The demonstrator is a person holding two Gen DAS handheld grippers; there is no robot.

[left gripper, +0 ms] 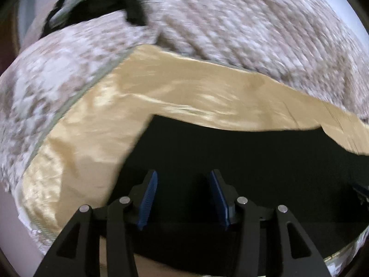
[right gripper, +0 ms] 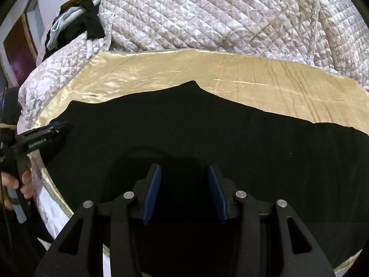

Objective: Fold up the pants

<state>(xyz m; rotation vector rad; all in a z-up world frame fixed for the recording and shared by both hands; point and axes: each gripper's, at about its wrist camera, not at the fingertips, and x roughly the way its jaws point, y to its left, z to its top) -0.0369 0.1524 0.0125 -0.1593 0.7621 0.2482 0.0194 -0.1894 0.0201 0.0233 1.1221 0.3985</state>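
The black pants [right gripper: 207,133] lie spread flat on a shiny gold cloth [right gripper: 265,80] on the bed. They also show in the left wrist view [left gripper: 230,157]. My right gripper [right gripper: 184,170] is open and empty, low over the middle of the pants. My left gripper [left gripper: 183,176] is open and empty over the left part of the pants, near their edge. The left gripper also shows in the right wrist view [right gripper: 46,136], held by a hand at the pants' left end.
A quilted floral bedspread [right gripper: 219,13] is bunched behind the gold cloth. A heap of dark and pale clothes [right gripper: 76,25] lies at the back left. The bed's near edge [right gripper: 53,194] runs down the left side.
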